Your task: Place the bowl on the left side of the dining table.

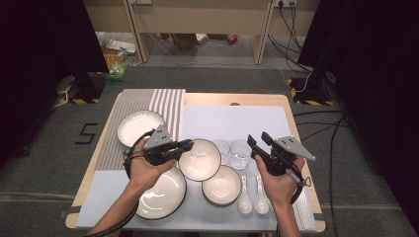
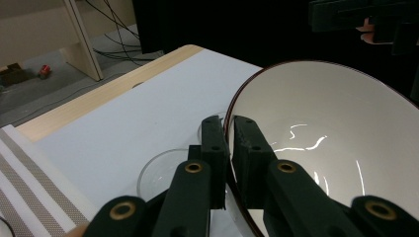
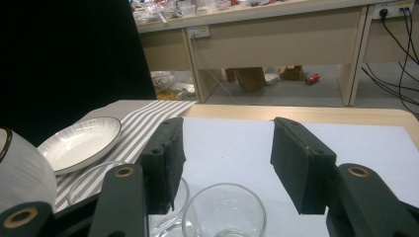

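A table seen from above, covered by a pale mat (image 1: 232, 121) with a striped cloth (image 1: 148, 106) at its upper left. Left of centre, the left gripper (image 1: 187, 144) has its jaws closed tight on the rim of a white bowl (image 1: 200, 159), holding it tilted just above the table. In the left gripper view the two black jaws rise from the bottom centre and pinch the dark-edged rim of the bowl (image 2: 326, 148), one jaw outside and one inside, with the bowl's glossy interior taking up the right half of the frame.

Below the held bowl, at lower centre, sits a smaller bowl (image 1: 222, 186), and a large plate (image 1: 160, 195) lies at lower left. A white plate (image 1: 138, 126) rests on the striped cloth. Two clear glasses (image 1: 239, 150) stand side by side right of the held bowl, and two white spoons (image 1: 252, 200) lie below them.

At right of centre, the right gripper (image 1: 258, 140) is held above the table with its jaws spread wide and nothing between them; in its own view one glass (image 3: 225, 210) stands below the gap
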Demonstrator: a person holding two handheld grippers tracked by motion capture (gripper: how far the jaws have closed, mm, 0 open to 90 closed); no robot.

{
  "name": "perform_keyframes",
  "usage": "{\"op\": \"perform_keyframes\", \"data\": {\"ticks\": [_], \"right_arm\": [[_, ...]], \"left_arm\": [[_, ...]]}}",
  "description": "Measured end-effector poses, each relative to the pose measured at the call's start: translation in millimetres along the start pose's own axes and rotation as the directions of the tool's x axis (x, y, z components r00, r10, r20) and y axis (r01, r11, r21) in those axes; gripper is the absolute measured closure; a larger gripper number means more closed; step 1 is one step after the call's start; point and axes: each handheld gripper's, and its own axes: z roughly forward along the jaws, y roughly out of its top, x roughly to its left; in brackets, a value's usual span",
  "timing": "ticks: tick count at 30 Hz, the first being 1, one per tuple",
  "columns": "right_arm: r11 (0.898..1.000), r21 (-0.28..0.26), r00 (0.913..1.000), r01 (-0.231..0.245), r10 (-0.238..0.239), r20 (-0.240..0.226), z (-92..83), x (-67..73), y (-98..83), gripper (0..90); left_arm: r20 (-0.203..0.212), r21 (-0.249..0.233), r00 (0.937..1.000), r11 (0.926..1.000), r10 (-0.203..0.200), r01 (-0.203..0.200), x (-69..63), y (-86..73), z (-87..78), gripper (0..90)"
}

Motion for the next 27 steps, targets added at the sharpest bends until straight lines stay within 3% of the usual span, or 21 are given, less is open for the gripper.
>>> {"op": "perform_keyframes", "data": {"ticks": [15,27], "right_arm": [[1.000,0.004,1.0000,-0.007,0.007,-0.003,0.4,0.5,-0.6,46.9],[1.000,0.007,0.9999,-0.010,0.010,-0.002,0.5,0.7,-0.7,46.9]], "left_arm": [[-0.045,0.002,0.9984,0.9994,-0.034,0.035,14.6,-5.0,-7.7,83.7],[-0.100,-0.001,0.9925,0.9975,-0.070,0.070,34.8,-7.9,-17.4,83.8]]}}
